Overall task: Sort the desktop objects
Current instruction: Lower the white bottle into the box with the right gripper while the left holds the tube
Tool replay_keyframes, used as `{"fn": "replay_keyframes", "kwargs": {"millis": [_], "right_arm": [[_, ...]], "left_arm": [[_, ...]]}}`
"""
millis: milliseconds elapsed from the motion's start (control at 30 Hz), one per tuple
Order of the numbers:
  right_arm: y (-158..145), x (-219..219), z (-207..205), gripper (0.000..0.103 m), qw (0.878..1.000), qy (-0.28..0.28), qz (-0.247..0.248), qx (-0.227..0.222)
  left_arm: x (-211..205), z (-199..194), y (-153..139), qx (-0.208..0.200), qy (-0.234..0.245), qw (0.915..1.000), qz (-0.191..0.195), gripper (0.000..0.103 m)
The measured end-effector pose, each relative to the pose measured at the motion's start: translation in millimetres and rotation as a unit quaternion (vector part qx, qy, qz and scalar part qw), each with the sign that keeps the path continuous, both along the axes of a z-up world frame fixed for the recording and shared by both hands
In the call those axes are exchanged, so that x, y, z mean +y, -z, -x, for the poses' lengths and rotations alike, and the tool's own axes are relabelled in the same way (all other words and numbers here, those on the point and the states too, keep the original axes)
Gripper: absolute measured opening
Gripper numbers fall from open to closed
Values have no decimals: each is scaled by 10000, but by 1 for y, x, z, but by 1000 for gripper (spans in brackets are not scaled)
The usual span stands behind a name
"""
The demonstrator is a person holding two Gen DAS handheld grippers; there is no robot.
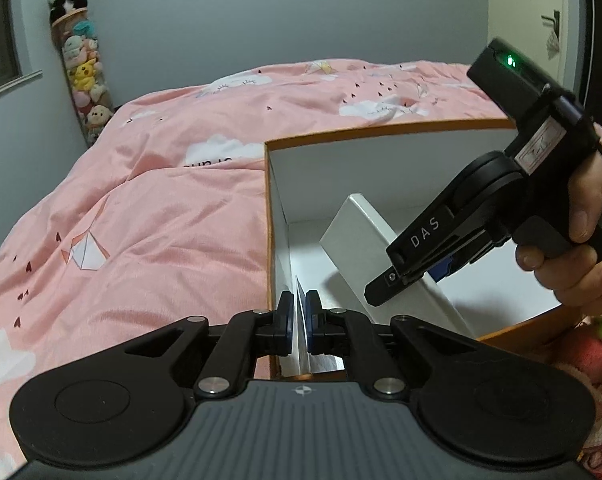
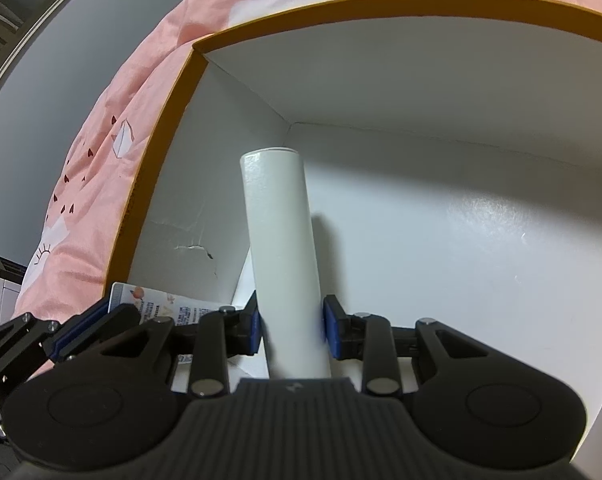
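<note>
- Lying at far left in the left wrist view: pink quilt (image 1: 173, 184) with cloud prints, spreading over a bed; plush toys (image 1: 83, 76) stacked in a column against the grey wall.
- Sitting on the quilt right of centre: open box (image 1: 269, 208) with orange rim and white inside.
- Pinching a thin card (image 1: 301, 320) edge-on: left gripper (image 1: 299, 322), jaws nearly shut, blue pads pressing the card's two faces, just inside the box's left wall.
- Showing in the right wrist view as a printed card (image 2: 169, 306) at the box's near left corner, partly hidden behind the gripper linkage.
- Leaning inside the box, tilted, right of the card: white slab (image 1: 361, 232), a flat white case seen broadside in the left wrist view.
- Clamping that slab: right gripper (image 1: 405, 276), coming in from the right, a hand (image 1: 581, 248) wrapping its handle, green light glowing on top.
- Appearing edge-on in the right wrist view: slab (image 2: 279, 248), running up between the pads of the right gripper (image 2: 291, 328), jaws partly open and closed onto its narrow sides, its far end reaching toward the box's back left corner.
- Touching the box floor or hanging above it: cannot tell.
- Peeking in at far right: a pink and green soft thing (image 1: 593, 344) beside the box.
</note>
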State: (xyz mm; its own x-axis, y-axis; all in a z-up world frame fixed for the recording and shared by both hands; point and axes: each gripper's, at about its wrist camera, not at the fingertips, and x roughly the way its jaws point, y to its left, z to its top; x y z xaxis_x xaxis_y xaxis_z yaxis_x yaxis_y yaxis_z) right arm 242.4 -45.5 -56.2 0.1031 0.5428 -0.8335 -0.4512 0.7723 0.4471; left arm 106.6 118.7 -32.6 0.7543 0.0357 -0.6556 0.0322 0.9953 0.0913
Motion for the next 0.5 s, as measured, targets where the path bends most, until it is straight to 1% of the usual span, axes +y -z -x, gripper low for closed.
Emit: {"fn": "replay_keyframes", "kwargs": {"millis": [133,200,233,333,400,500], "right_arm": [[0,2,4,33,10000,23,58,23],[-1,1,3,33,10000,59,56,54],[-1,0,1,33,9999,89,52,76],[0,9,1,33,9997,211,105,102],[0,9,-1,33,9993,308,181,113],[2,3,-2,33,9984,482,241,193]], "left_arm": [[0,10,-5,-94,19,9999,61,6],[2,16,-7,-108,-54,9999,87,6],[2,19,-7,-108,-90,9998,122,9],[3,26,-8,-127,-294,9994,155,26],[3,29,-8,-127,-420,9989,152,29],[1,30,-7,-18,-444,9988,220,35]]}}
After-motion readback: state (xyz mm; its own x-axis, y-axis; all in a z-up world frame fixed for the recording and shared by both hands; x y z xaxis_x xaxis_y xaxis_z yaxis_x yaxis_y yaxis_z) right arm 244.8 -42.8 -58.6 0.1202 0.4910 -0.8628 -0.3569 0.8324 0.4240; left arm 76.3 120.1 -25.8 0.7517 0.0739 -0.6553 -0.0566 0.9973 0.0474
